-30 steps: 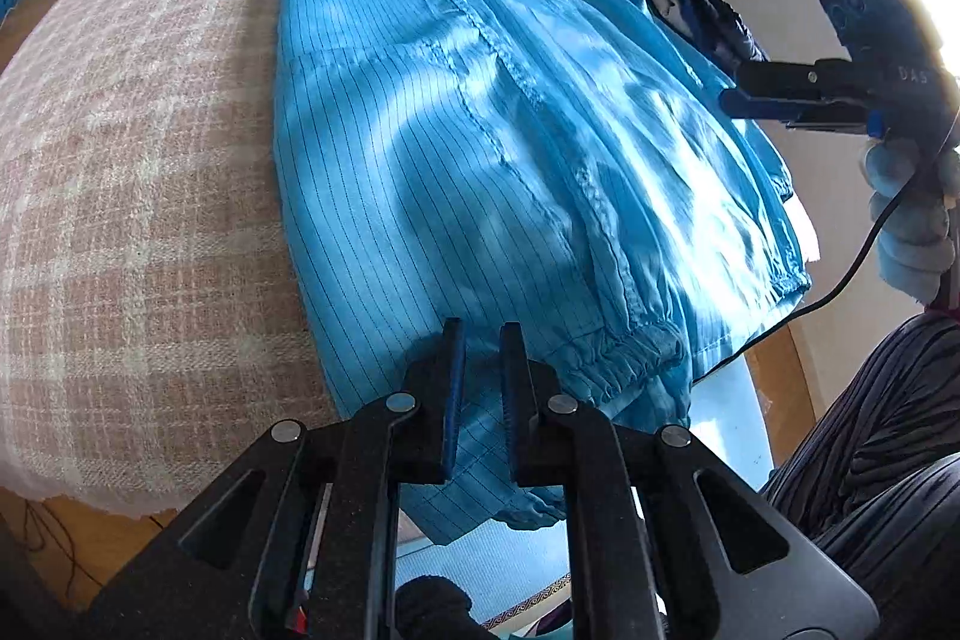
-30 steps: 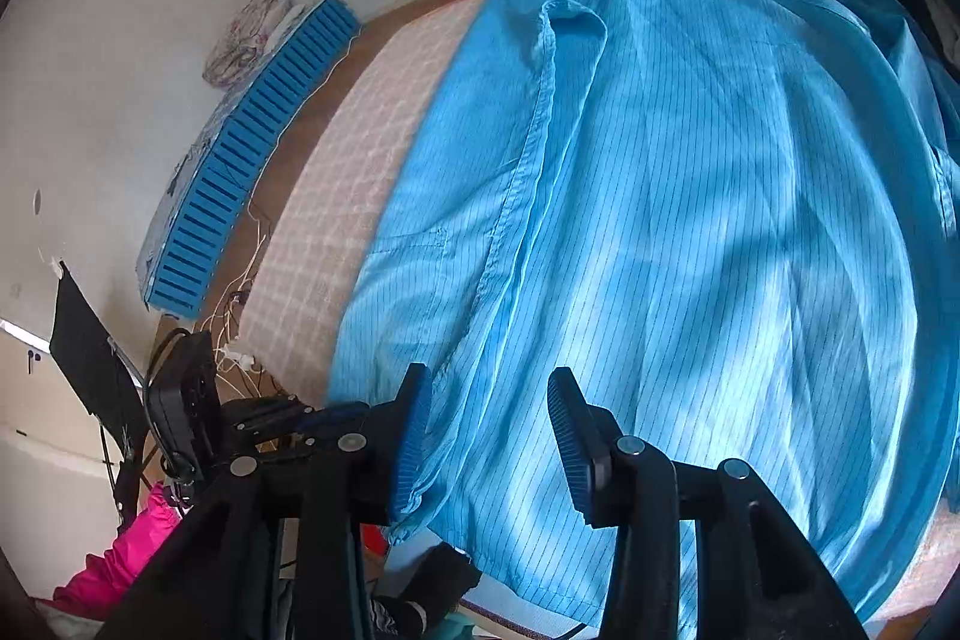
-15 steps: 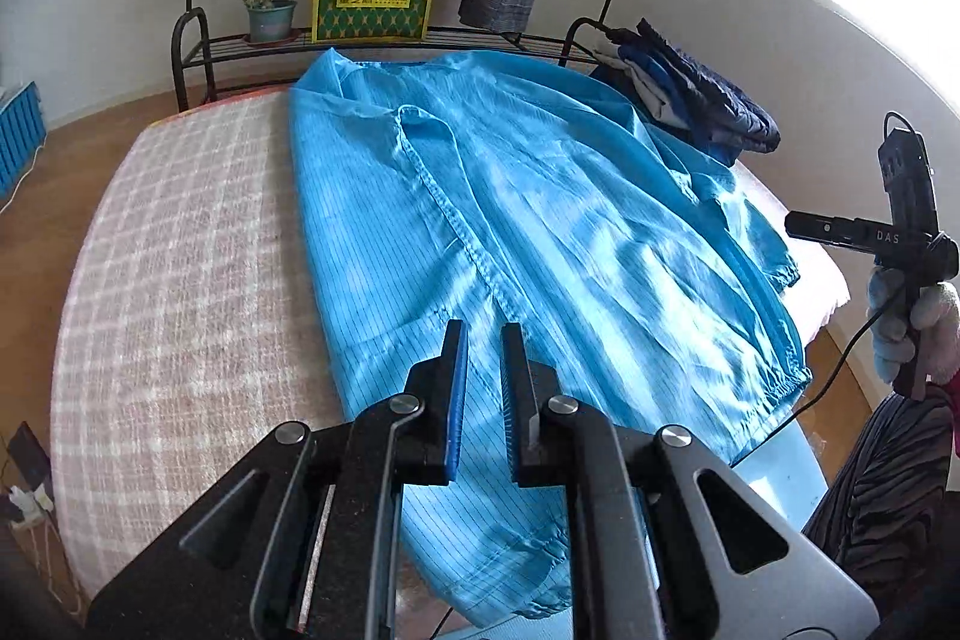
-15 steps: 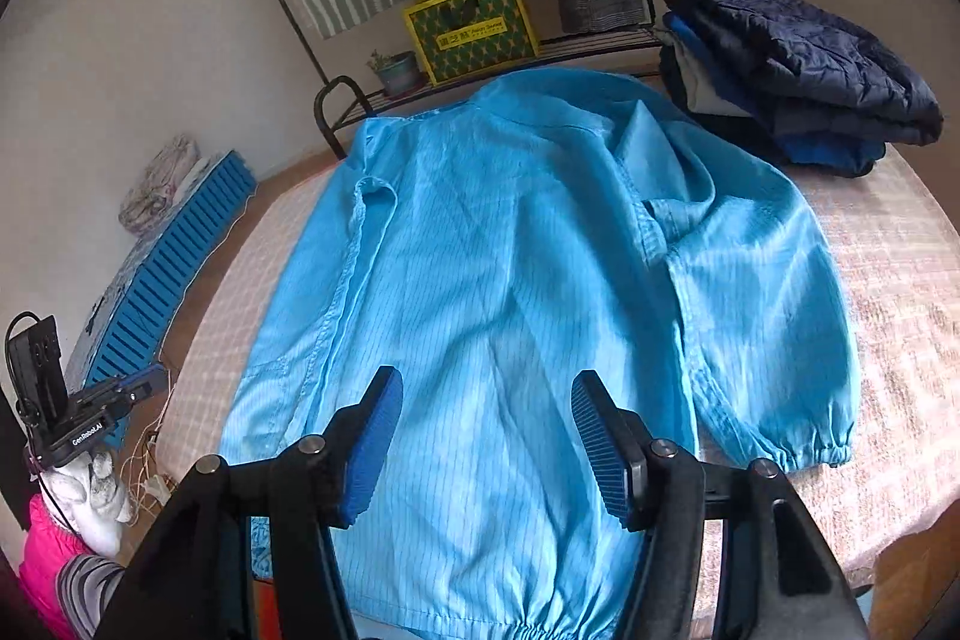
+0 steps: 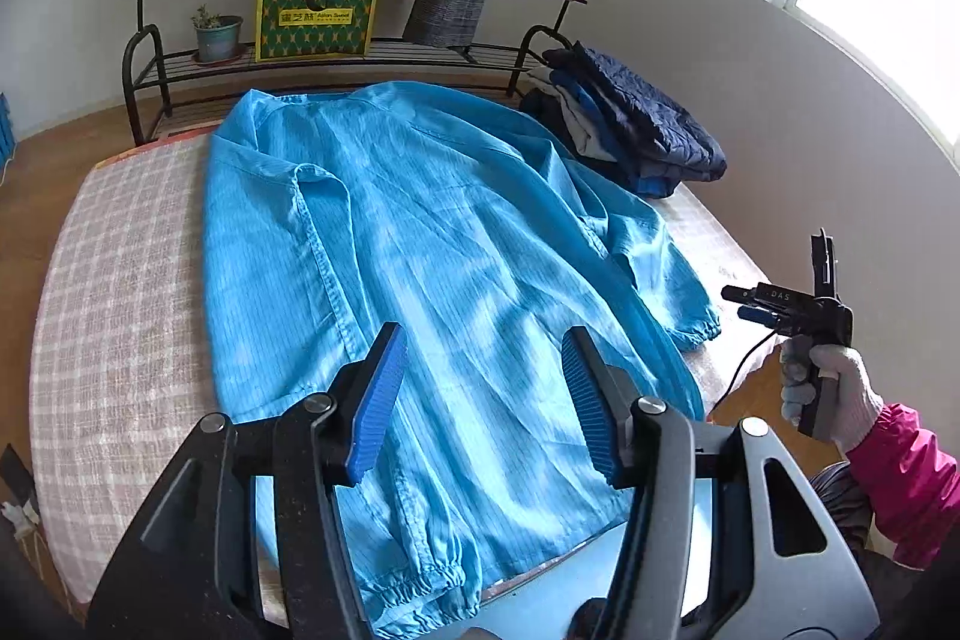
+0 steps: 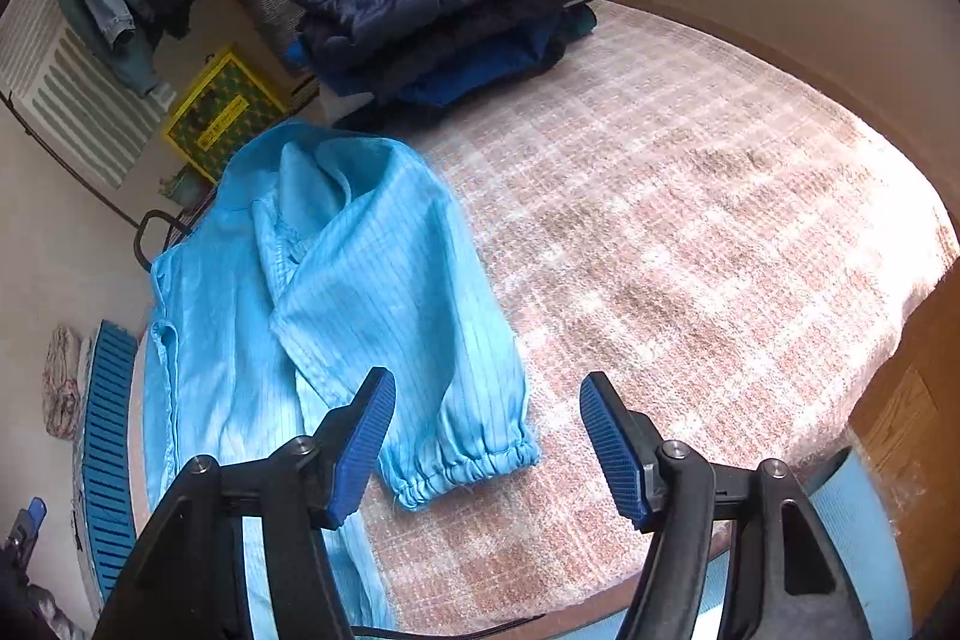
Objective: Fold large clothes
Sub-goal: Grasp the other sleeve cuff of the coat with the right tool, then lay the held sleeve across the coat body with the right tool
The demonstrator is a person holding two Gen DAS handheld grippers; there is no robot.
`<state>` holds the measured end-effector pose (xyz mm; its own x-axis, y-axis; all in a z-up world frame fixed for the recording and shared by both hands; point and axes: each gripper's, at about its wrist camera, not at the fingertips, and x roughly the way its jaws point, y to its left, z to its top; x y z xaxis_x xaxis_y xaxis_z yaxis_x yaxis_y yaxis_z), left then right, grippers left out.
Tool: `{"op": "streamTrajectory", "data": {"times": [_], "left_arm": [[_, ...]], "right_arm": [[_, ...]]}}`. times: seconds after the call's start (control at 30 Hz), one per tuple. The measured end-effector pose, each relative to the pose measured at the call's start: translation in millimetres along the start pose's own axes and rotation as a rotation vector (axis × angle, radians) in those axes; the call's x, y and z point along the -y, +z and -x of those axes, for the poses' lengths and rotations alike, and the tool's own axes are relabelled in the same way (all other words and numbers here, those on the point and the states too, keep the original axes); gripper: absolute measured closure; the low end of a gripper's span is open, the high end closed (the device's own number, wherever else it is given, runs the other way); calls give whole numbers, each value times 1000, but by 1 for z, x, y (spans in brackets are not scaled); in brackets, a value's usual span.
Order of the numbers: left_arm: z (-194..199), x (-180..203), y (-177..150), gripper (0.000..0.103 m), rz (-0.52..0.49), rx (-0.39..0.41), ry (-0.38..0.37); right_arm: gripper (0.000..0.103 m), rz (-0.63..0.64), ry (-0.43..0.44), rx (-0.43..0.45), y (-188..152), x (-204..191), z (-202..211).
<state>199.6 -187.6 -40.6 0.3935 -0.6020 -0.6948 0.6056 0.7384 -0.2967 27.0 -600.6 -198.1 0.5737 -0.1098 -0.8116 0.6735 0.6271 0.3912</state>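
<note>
Both tongs, left (image 5: 477, 400) and right (image 6: 486, 445), are opening with nothing between them, since the bright blue pinstriped work jacket (image 5: 432, 244) lies spread flat on the pink checked bed (image 6: 690, 232), ready for folding its elastic-cuffed sleeve (image 6: 456, 466) inward.

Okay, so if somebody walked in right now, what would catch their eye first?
The bright blue jacket, spread flat across the middle of the checked bed cover, one elastic-cuffed sleeve lying out to its side. Next, the pile of folded dark clothes at the far corner, beyond that sleeve. Both grippers hover above with jaws opening, nothing between them.
</note>
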Motion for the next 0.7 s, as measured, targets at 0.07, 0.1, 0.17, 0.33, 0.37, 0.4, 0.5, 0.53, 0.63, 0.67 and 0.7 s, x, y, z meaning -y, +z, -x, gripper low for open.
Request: {"op": "streamTrajectory", "data": {"times": [0.07, 0.1, 0.17, 0.33, 0.37, 0.4, 0.5, 0.53, 0.63, 0.67, 0.7], "left_arm": [[-12, 6, -7, 48, 50, -20, -35], [-19, 7, -9, 48, 68, -35, -52], [-33, 13, -13, 48, 75, -61, -71], [-61, 16, -18, 48, 71, -77, -57], [-67, 14, -20, 48, 84, -82, -63], [-72, 11, -23, 48, 95, -90, -68], [-86, 5, -27, 48, 118, -155, -53], [-87, 6, -27, 48, 119, -166, -72], [-75, 12, -26, 48, 96, -108, -100], [-71, 15, -26, 48, 80, -88, -78], [-70, 17, -26, 48, 67, -86, -58]], "right_arm": [[35, -66, 36, -41, 1, 16, -16], [36, -97, 71, -68, 1, 22, -23], [36, -135, 139, -111, 0, 27, -33], [77, -89, 206, -156, 6, 9, -48], [82, -67, 190, -147, 7, 4, -47], [93, -36, 160, -129, 9, -2, -44], [100, 36, 97, -72, 17, -14, -27], [100, 53, 73, -43, 23, -17, -18], [100, 170, -47, 99, 41, -37, 15], [100, 201, -69, 144, 46, -45, 26], [101, 224, -73, 184, 49, -53, 38]]}}
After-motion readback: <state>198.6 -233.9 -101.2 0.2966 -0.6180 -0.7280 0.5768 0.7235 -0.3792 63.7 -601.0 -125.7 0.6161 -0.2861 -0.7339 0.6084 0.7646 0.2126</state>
